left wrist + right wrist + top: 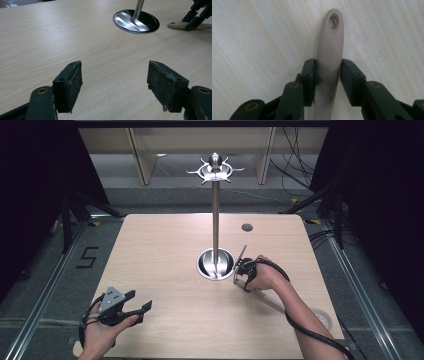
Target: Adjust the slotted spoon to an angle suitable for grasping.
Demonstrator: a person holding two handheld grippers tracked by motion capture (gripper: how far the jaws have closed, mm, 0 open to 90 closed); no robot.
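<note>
1. High view: a pale wooden table (165,270) is sitting in a dark room with cables on the floor at upper right. A metal stand (215,220) is rising from a round base at the frame's centre, with hooks at its top. At lower left, the left gripper (142,302) is hovering with jaws apart. Just right of the base, the right gripper (240,272) is pressing down on a utensil (265,299) lying on the table.

2. Left gripper view: the left gripper (113,81) is gaping wide, holding nothing, above bare wood. The stand (136,20) is showing at the top, the utensil (178,25) at upper right.

3. Right gripper view: the right gripper (328,72) is clamping the utensil (330,47) by its beige handle, whose hanging hole is pointing toward the top of the frame.
</note>
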